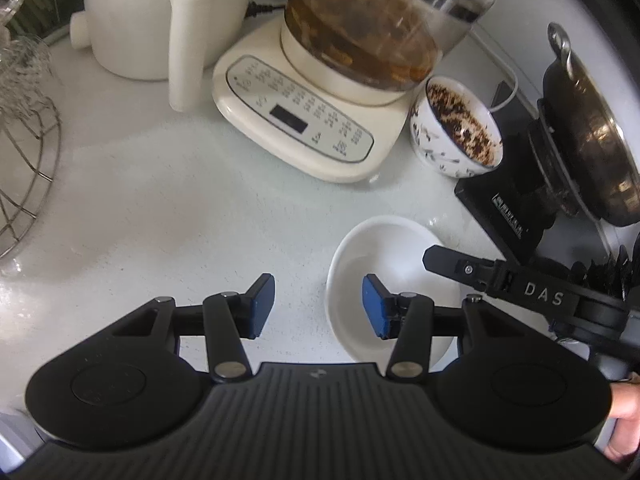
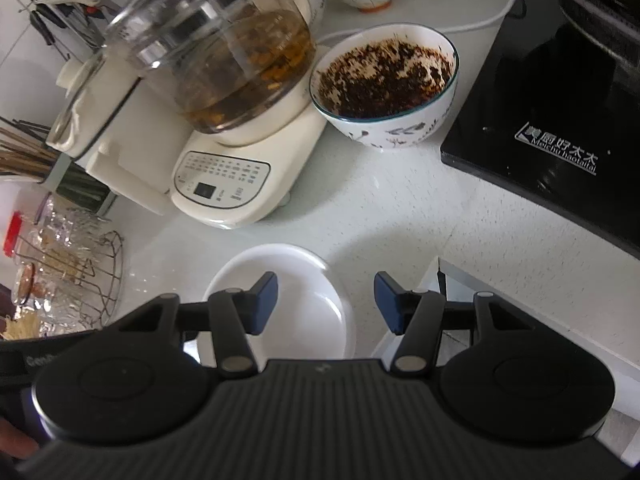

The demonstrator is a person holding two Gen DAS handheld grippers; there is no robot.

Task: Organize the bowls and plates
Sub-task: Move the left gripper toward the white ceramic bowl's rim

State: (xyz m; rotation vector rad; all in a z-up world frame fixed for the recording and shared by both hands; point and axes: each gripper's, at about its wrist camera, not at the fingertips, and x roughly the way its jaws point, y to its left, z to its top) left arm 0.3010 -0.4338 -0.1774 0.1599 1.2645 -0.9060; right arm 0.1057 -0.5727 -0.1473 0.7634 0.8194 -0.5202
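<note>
Left wrist view: a white plate (image 1: 396,256) is seen lying flat on the white surface (image 1: 160,200), near the front edge; its left rim lies below the right pad of the left claw (image 1: 318,306), whose blue pads stand apart with nothing between them (no contact with the plate can be made out). From the right, the tip of the right claw (image 1: 440,258) is seen reaching over the plate's far right rim; in the right wrist view the right claw (image 2: 326,304) is likewise held apart and empty, its left finger over the plate (image 2: 312,276) and its right finger over the surface's edge. Beyond the plate, a patterned bowl (image 1: 460,128) coated with dark residue is set just beside a cream kettle base (image 1: 280,120) carrying a glass pot (image 1: 360,32) of brown liquid; a black cooktop (image 1: 504,200) with a dark pan (image 1: 592,128) is found to the right, a wire rack (image 1: 28,168) to the left.
</note>
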